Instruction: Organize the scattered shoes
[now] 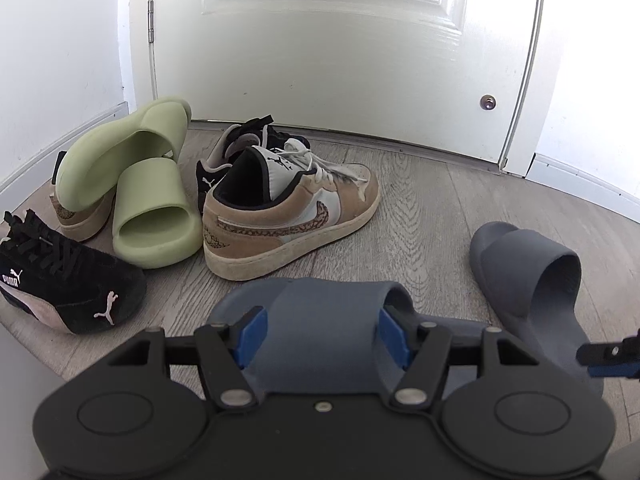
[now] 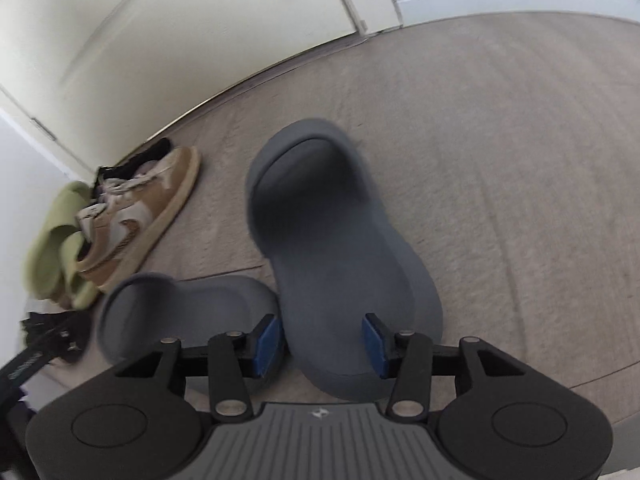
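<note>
In the left wrist view my left gripper (image 1: 322, 334) is shut on a grey-blue slide (image 1: 320, 320), blue pads against its sides. A second grey-blue slide (image 1: 528, 276) lies to the right. In the right wrist view my right gripper (image 2: 322, 344) is shut on that second slide (image 2: 340, 248), heel between the pads; the first slide (image 2: 188, 304) lies to its left. A tan sneaker (image 1: 292, 208), two green slides (image 1: 156, 216), and a black Puma shoe (image 1: 68, 280) lie on the floor.
A closed white door (image 1: 340, 48) stands behind the shoes, with a white wall and baseboard (image 1: 60, 136) at left. Another black shoe (image 1: 248, 140) sits behind the tan sneaker. Grey wood floor (image 1: 432, 208) spreads to the right.
</note>
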### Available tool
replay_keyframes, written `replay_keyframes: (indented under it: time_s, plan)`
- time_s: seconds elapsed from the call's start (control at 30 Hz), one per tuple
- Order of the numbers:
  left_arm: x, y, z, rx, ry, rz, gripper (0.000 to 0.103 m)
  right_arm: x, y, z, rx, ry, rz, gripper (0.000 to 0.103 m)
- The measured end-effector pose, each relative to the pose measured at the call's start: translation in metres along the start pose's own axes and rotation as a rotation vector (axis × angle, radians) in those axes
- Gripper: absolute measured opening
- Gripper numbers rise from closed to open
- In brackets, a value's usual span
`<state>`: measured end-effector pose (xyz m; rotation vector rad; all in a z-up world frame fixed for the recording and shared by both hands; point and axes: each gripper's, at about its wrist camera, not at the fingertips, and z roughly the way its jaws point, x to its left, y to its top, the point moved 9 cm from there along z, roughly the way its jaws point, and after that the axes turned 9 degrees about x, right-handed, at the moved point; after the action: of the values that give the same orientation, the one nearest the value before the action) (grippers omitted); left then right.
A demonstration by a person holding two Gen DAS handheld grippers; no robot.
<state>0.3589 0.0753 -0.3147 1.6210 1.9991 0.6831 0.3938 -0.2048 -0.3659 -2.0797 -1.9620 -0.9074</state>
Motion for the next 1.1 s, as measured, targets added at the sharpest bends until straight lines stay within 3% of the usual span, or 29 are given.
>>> replay_keyframes:
  time_s: [0.03,0.13,0.17,0.2,0.33,0.5,0.53,0.57,0.73,0.83,0.93,1.0,1.1]
  plan:
    - [0.0,0.0,0.0,0.001,-0.002,-0.003,0.064,0.001,0.005,-0.005,-0.039,-0.016,0.0,0.047]
    - [0.001,0.0,0.0,0.004,-0.01,-0.012,0.064,-0.01,0.026,-0.026,-0.178,-0.251,-0.102,0.048]
    - [0.001,0.0,0.0,0.005,-0.013,-0.012,0.064,-0.015,0.035,-0.027,-0.195,-0.339,-0.165,0.047]
    - [0.001,0.0,0.0,0.005,-0.017,-0.012,0.064,-0.017,0.043,-0.025,-0.192,-0.363,-0.207,0.047]
    - [-0.002,-0.002,0.002,0.008,-0.006,0.007,0.064,-0.005,0.066,-0.004,-0.152,-0.304,-0.295,0.046]
    - [-0.01,-0.004,0.004,0.014,0.0,0.051,0.064,0.002,0.076,0.024,-0.156,-0.377,-0.383,0.045]
    - [-0.012,-0.005,0.005,0.016,0.001,0.06,0.064,0.003,0.077,0.027,-0.16,-0.374,-0.378,0.035]
    - [-0.014,-0.005,0.006,0.019,0.003,0.068,0.064,0.003,0.078,0.029,-0.162,-0.373,-0.366,0.01]
    - [-0.018,-0.007,0.006,0.011,0.015,0.099,0.064,-0.013,0.083,0.027,-0.21,-0.36,-0.213,0.008]
    - [-0.018,-0.007,0.005,0.006,0.014,0.099,0.064,-0.041,0.089,0.012,-0.284,-0.389,-0.052,0.008]
    - [-0.018,-0.006,0.005,0.004,0.011,0.097,0.064,-0.085,0.087,-0.011,-0.36,-0.424,0.186,0.008]
    - [-0.019,-0.006,0.003,0.0,0.01,0.097,0.064,-0.105,0.083,-0.022,-0.385,-0.433,0.296,0.013]
    - [-0.018,-0.006,0.002,-0.003,0.011,0.097,0.064,-0.115,0.069,-0.04,-0.357,-0.351,0.386,0.023]
